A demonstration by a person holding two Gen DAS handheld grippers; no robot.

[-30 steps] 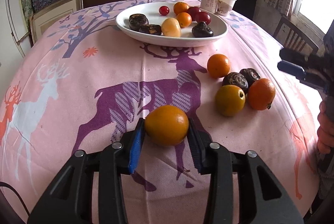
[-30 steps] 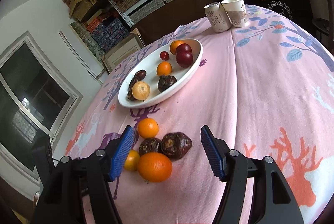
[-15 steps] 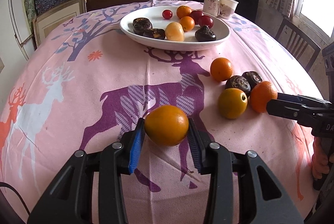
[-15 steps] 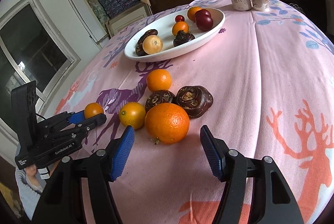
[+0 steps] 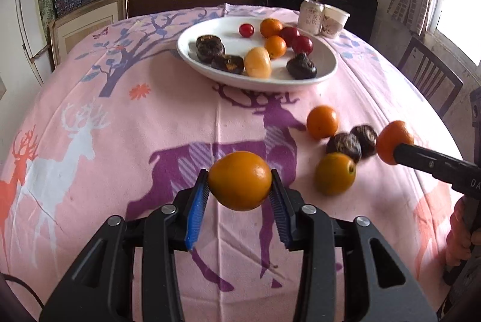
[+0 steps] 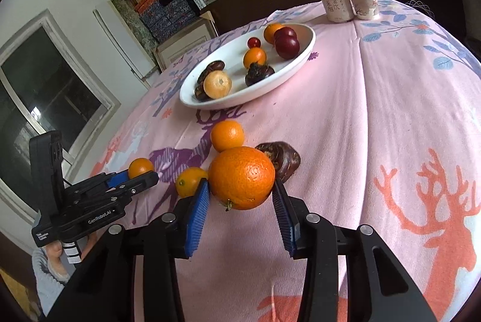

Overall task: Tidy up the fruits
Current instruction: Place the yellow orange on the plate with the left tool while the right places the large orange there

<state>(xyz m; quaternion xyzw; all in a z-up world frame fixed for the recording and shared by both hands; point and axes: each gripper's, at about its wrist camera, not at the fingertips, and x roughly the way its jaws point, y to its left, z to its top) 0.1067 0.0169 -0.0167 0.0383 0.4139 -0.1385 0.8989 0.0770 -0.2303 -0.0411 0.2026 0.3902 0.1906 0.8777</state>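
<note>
My left gripper [image 5: 240, 186] is shut on a yellow-orange citrus fruit [image 5: 240, 180] and holds it above the pink tablecloth. My right gripper [image 6: 240, 195] is shut on a large orange [image 6: 241, 177]; it also shows in the left wrist view [image 5: 393, 141]. A white oval plate [image 5: 326, 63] at the back holds several fruits: small oranges, red plums, dark chestnut-like fruits, a yellow one. On the cloth lie a small orange [image 5: 322, 117], two dark fruits [image 5: 344, 146] and a yellow-orange fruit [image 5: 335, 173].
A drink can [image 5: 311, 15] and a paper cup [image 5: 335, 21] stand behind the plate. A wooden chair [image 5: 430, 81] is at the table's right. Shelves with boxes line the back wall. The left gripper appears in the right wrist view [image 6: 141, 174].
My right gripper has closed on the large orange and lifted it off the cloth. My left gripper has raised its fruit a little and moved slightly towards the plate.
</note>
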